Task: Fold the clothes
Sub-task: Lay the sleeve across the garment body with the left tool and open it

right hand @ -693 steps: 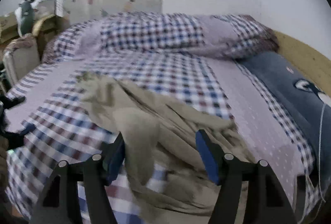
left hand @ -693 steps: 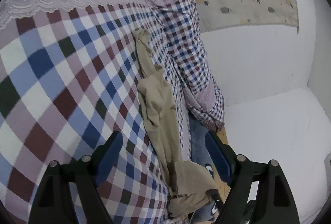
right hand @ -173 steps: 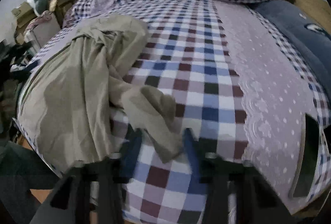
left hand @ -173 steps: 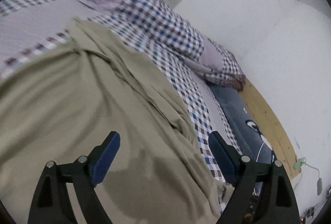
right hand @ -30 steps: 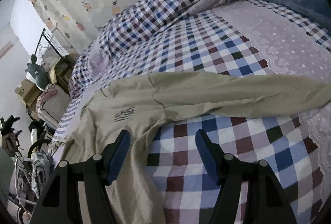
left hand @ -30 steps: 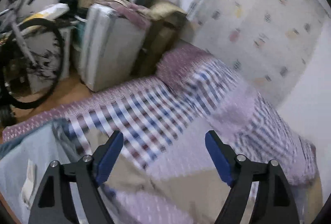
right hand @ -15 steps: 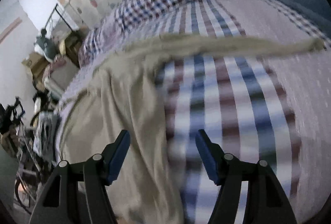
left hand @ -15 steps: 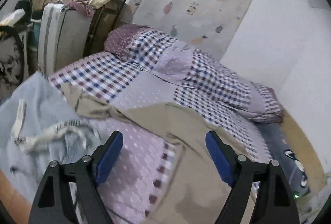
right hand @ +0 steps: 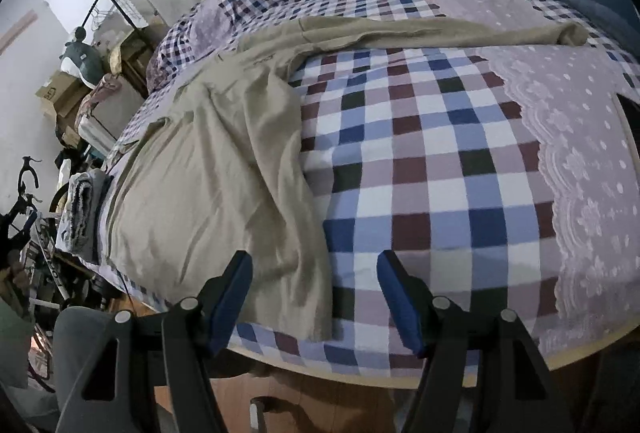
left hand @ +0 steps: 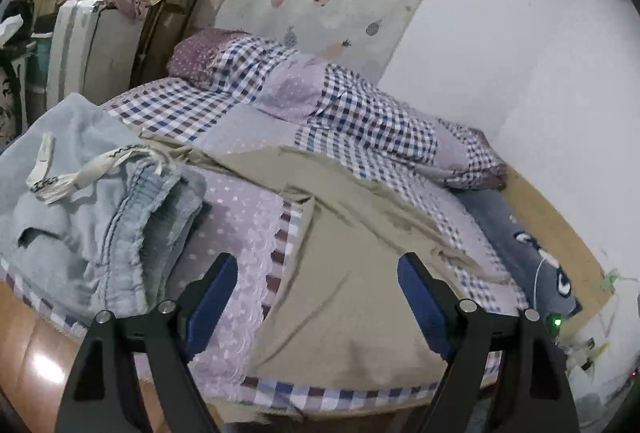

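A beige long-sleeved garment (left hand: 352, 297) lies spread on the checked bedspread (left hand: 240, 217), its body near the bed's front edge and one sleeve stretched toward the far side. In the right wrist view the same beige garment (right hand: 208, 185) covers the bed's left part, with the sleeve (right hand: 440, 29) running right across the top. My left gripper (left hand: 316, 297) hovers open just off the bed's front edge, above the garment's hem. My right gripper (right hand: 316, 297) is open too, over the garment's lower right corner, holding nothing.
A folded light-blue garment pile (left hand: 96, 205) sits at the bed's left corner. A rolled checked duvet (left hand: 352, 113) and a dark blue pillow (left hand: 524, 249) lie at the far side. A suitcase (left hand: 92, 49), boxes and a bicycle (right hand: 24, 201) crowd the floor to the left.
Both grippers have swung and settled at the bed's front edge. The beige garment now lies flat and still, with its sleeve laid out across the bed.
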Demonstrator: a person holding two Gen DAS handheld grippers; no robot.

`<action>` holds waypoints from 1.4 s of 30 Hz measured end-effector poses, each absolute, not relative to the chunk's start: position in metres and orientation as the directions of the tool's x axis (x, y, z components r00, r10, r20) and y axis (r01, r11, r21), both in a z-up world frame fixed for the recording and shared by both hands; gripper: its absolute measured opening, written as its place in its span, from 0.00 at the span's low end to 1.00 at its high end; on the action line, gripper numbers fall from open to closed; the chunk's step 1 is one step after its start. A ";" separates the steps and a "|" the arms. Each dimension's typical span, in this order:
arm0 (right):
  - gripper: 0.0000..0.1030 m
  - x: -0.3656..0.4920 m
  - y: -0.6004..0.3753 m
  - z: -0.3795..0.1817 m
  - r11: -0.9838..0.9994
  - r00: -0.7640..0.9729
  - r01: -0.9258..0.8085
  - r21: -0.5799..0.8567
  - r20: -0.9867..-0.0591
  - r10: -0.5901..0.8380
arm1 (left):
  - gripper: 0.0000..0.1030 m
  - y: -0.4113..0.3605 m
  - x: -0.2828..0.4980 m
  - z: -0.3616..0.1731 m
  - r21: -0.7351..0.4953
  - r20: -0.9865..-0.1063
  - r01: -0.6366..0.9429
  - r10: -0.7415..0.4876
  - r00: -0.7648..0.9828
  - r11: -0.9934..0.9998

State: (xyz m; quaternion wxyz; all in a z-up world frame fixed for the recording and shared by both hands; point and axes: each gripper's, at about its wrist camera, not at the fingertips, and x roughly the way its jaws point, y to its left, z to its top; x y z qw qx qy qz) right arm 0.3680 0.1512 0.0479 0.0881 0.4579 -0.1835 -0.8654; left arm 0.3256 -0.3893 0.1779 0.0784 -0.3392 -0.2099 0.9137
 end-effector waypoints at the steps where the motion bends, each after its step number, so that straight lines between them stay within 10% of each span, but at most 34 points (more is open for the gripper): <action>1: 0.67 0.369 0.151 0.047 -0.919 -0.564 -0.017 0.395 -0.763 -0.317 | 0.83 -0.388 0.326 0.173 -0.434 -0.600 0.006 0.284 -0.748 -0.901; 9: 0.65 0.371 0.140 0.042 -0.928 -0.553 0.022 0.373 -0.769 -0.322 | 0.82 -0.363 0.299 0.081 -0.360 -0.800 0.077 0.266 -0.537 -0.930; 11: 0.60 0.371 0.135 0.041 -0.934 -0.545 0.037 0.356 -0.776 -0.317 | 0.62 -0.364 0.287 0.060 -0.412 -0.831 0.096 0.330 -0.447 -0.906; 29: 0.53 0.374 0.155 0.027 -0.926 -0.536 0.029 0.377 -0.776 -0.333 | 0.61 -0.370 0.273 0.016 -0.380 -0.847 0.010 0.344 -0.404 -0.925; 35: 0.53 0.369 0.141 0.017 -0.937 -0.487 0.070 0.343 -0.808 -0.332 | 0.12 -0.379 0.277 0.019 -0.342 -0.870 0.056 0.293 -0.396 -0.938; 42: 0.24 0.364 0.114 0.005 -0.953 -0.420 0.135 0.270 -0.856 -0.301 | 0.04 -0.385 0.292 0.034 -0.385 -0.841 0.057 0.325 -0.433 -0.921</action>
